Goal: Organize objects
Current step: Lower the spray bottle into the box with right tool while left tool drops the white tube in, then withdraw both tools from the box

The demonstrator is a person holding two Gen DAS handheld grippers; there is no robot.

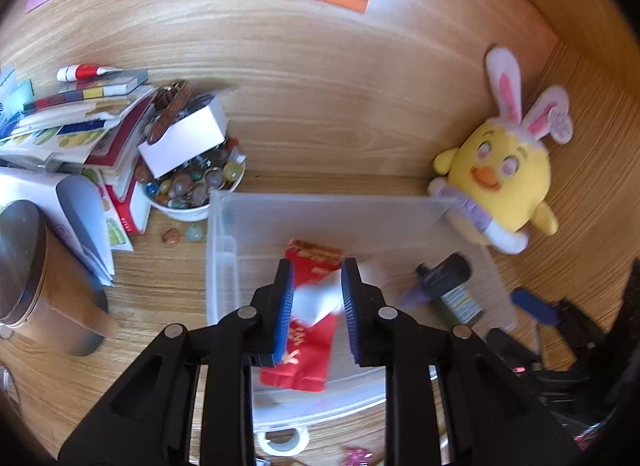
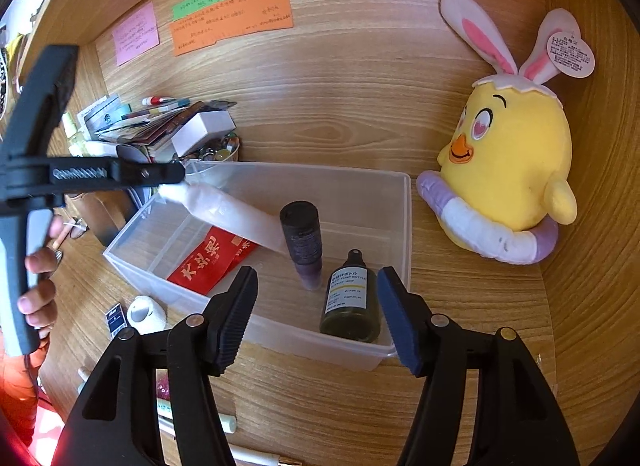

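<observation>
Two claws up. Left claw point(image 1: 318, 308) is pinched on a white tube point(image 1: 320, 300), held over the clear bin point(image 1: 224, 266); the right wrist view shows the tube point(image 2: 228, 211) slanting down from that claw point(image 2: 172, 181) toward the bin's middle, its low end beside the dark-capped bottle point(image 2: 302, 242). Right claw point(image 2: 318, 316) is spread wide and holds nothing, hovering at the bin's near rim point(image 2: 280, 332) with the pump bottle point(image 2: 352, 298) lying between its fingers' line of sight.

My read of the step: drop the tube into the bin. To do it well I'd lower until the tube's low end nears the floor just past the red packet point(image 1: 310, 318), then release, so it lands flat and doesn't knock the dark-capped bottle standing right of my left claw. I'd hold the right claw back off the rim so the bin can't shift.

Further out on the wooden surface point(image 1: 340, 113): left of the left claw a bowl of marbles point(image 1: 196, 185) with a white box point(image 1: 184, 141) on it, a book pile point(image 1: 80, 125), a metal-lidded can point(image 1: 36, 278). Two loose marbles point(image 1: 182, 234) lie near the bin. A tape roll point(image 2: 146, 314) sits left of the right claw. Right of both claws, a yellow chick plush point(image 2: 508, 161) leans in the corner. Wooden back panel carries sticky notes point(image 2: 232, 19).
</observation>
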